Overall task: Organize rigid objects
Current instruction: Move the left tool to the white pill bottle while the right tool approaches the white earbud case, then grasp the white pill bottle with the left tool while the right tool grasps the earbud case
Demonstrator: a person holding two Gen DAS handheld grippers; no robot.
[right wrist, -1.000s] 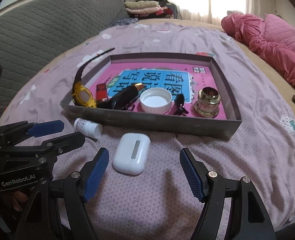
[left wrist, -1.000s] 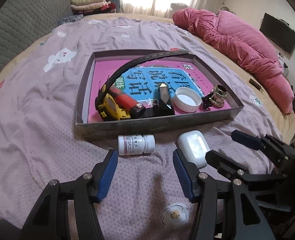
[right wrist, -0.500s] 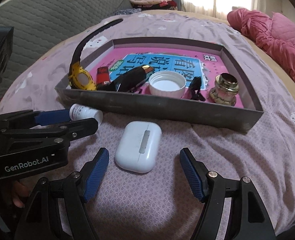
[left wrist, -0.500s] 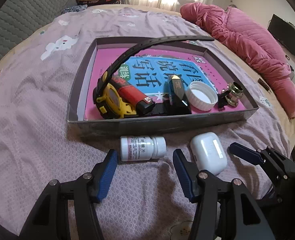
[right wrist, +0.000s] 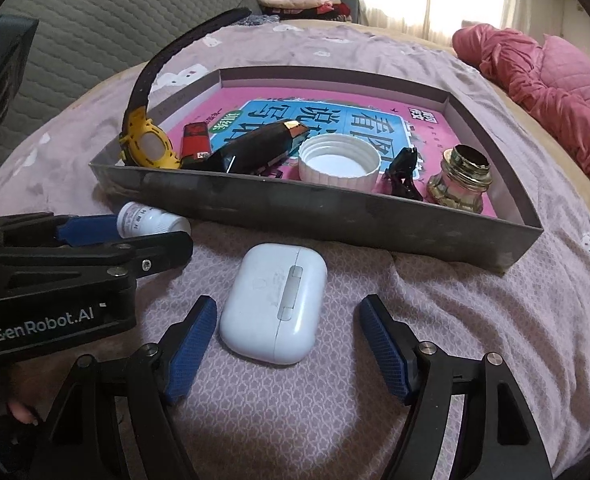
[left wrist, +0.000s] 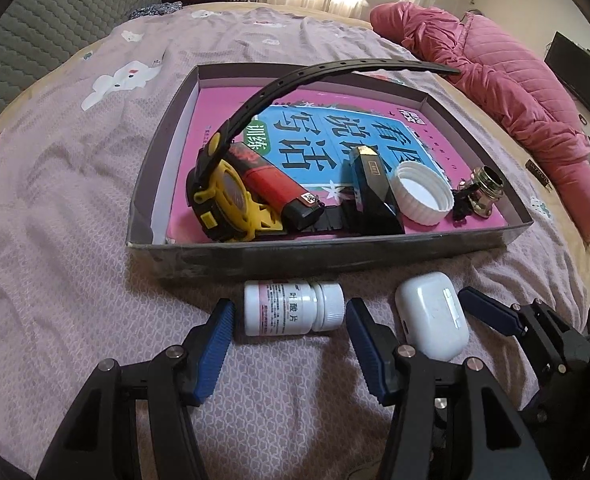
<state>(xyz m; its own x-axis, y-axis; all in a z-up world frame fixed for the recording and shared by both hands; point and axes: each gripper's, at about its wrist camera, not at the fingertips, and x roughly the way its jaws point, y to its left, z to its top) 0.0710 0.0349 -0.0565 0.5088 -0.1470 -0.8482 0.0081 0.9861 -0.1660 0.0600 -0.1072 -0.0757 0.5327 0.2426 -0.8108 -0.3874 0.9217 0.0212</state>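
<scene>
A white pill bottle [left wrist: 293,313] lies on its side on the bed, just in front of the grey tray [left wrist: 335,256]. My left gripper [left wrist: 289,316] is open with a finger on each side of the bottle, not touching it. A white earbud case [right wrist: 275,302] lies to the bottle's right. My right gripper [right wrist: 289,318] is open around the case, apart from it. The case also shows in the left wrist view [left wrist: 431,320], and the bottle in the right wrist view [right wrist: 151,220].
The tray [right wrist: 335,212] holds a yellow watch [left wrist: 225,200], a red lighter [left wrist: 275,184], a black lighter [left wrist: 375,196], a white lid [left wrist: 421,196], a black clip [right wrist: 405,174] and a small glass jar [right wrist: 461,178]. A pink quilt [left wrist: 495,80] lies far right.
Both grippers have moved forward and down toward the bed. The left now brackets the pill bottle, the right brackets the earbud case. Nothing has been picked up.
</scene>
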